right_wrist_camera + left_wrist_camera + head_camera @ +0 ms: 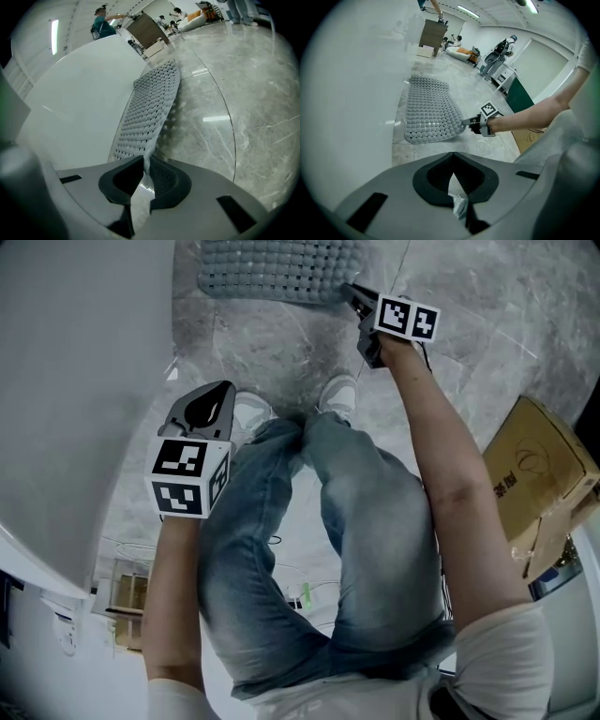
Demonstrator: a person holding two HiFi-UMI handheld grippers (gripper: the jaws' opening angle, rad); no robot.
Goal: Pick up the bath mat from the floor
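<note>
Far left, against the smooth white curved wall (75, 381): no hazard in itself, but close alongside the long left edge of the mat, so likely to be brushed on the way up.

Next, left gripper (217, 395), jaws closed together, nothing between them, hanging over the near floor above the white shoes (248, 413). Idle and well apart from the mat; no second hold ready should the first one fail.

Further right and far: grey, bubble-textured, perforated rubber bath mat (281, 268), lying mostly flat on the grey marble floor (281, 352), beyond the shoes. Probably limp and heavy for its thickness; may cling to the smooth stone and resist a straight pull.

At its near right corner: right gripper (349, 289), jaws nearly together, pinching only the thin rim of the mat.

Main risk: losing that rim. Shallow bite, soft rubber, whole weight on one corner; could peel out under a quick lift. Also likely to sag, fold and drag across the floor, or swing against the wall.

Far right: brown cardboard box (534, 474), well apart, probably no obstacle.
</note>
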